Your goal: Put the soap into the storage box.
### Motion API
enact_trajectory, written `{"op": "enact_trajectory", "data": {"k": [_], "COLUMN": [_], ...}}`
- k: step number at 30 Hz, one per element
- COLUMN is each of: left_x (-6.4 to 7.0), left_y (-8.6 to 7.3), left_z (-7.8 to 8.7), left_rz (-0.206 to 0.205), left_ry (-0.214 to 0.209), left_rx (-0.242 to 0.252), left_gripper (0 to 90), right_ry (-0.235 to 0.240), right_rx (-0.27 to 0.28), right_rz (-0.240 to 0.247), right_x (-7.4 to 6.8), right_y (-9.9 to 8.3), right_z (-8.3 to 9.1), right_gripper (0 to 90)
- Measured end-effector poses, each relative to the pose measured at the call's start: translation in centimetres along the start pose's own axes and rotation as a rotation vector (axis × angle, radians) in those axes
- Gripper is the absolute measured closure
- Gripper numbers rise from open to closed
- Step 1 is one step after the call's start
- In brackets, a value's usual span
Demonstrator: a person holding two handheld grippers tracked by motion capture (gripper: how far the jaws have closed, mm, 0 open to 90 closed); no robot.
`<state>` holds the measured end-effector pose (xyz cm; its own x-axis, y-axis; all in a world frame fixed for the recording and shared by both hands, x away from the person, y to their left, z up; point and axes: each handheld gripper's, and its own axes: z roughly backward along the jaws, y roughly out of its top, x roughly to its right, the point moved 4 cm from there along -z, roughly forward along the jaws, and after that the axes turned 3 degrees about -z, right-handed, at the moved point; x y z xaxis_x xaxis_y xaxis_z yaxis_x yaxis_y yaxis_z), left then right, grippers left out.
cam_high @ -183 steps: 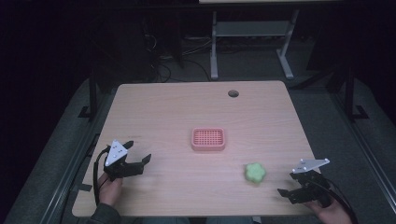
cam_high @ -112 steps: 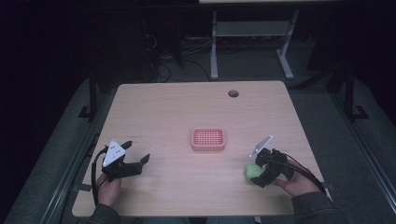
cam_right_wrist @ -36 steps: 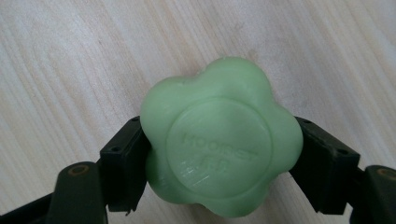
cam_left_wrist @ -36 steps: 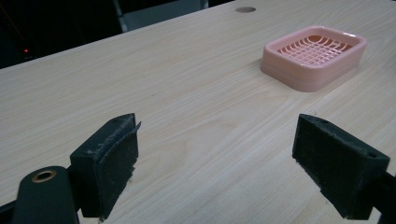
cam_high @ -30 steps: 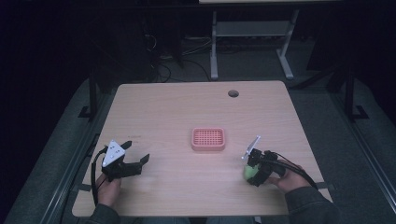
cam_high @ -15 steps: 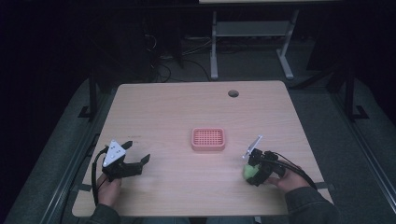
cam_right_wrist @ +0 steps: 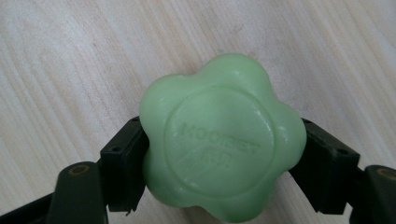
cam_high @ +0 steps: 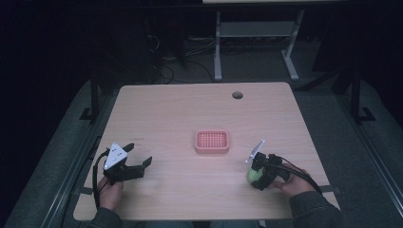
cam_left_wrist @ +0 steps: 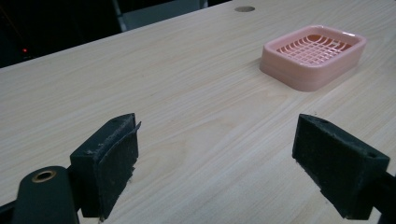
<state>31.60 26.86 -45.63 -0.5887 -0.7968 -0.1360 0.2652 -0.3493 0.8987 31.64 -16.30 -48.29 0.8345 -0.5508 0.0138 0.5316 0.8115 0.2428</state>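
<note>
A green flower-shaped soap [cam_right_wrist: 219, 140] sits between the jaws of my right gripper [cam_high: 255, 176], which is shut on it just above the wooden table at the front right. From above, the soap [cam_high: 253, 174] shows as a pale green lump at the gripper's tip. A pink soap dish [cam_high: 212, 141] with a grid floor lies in the table's middle, up and left of the soap. My left gripper [cam_high: 138, 167] rests at the front left, open, with nothing between its jaws. In the left gripper view the pink dish [cam_left_wrist: 314, 56] lies ahead to the right.
The wooden table [cam_high: 171, 114] has a round cable hole [cam_high: 237, 95] near its far edge. Beyond the far edge stand a metal table frame [cam_high: 254, 33] and loose cables on a dark floor.
Over the earlier frames my right gripper moved in from the front right corner to the green soap and closed on it. The left gripper has stayed in place.
</note>
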Motion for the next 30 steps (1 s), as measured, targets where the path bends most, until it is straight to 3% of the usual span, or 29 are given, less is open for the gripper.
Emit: {"op": "enact_trajectory", "data": {"k": [16,30], "left_x": [0.0,0.0], "left_y": [0.0,0.0], "left_z": [0.1,0.1], "left_rz": [-0.003,0.010], "left_ry": [0.002,0.000], "left_rx": [0.000,0.007], "left_gripper": [14.2,14.2], "right_ry": [-0.005,-0.004], "right_rx": [0.014,0.039], "right_rz": [0.011,0.024], "right_x": [0.3,1.2], "right_y": [1.1,3.6], "right_z": [1.2,2.8], "right_gripper": [26.6,26.6]}}
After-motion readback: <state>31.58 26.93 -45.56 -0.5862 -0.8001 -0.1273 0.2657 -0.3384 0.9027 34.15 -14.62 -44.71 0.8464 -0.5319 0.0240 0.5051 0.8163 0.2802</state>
